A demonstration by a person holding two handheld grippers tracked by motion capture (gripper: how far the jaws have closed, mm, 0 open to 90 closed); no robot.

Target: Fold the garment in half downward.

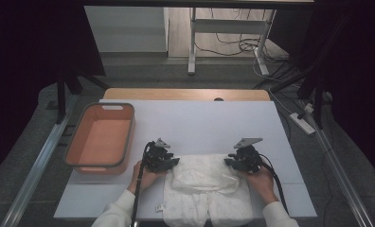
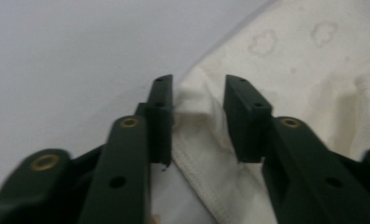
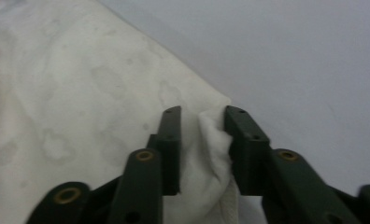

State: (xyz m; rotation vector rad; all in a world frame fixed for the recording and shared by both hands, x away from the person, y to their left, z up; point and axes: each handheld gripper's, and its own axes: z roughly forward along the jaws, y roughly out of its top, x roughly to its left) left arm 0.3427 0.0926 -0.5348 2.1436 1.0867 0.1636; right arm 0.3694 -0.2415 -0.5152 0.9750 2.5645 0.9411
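1. White sheet-covered table (image 1: 200,123): a white patterned garment (image 1: 207,189) is being kept at the near edge, between the two hands, its long axis running from the far hem toward the person.
2. Orange basket (image 1: 100,137): it is being left at the table's left side, just beside the left gripper (image 1: 170,161), so the left hand is judged the nearer one to it.
3. Garment's far corners: each is being taken by one gripper, the left corner (image 2: 195,107) and the right corner (image 3: 211,135).
4. Left gripper: a bunched fold is being pinched between narrowed jaws.
5. Right gripper (image 1: 230,161): a ridge of cloth is being clamped likewise, jaws partly closed upon it.
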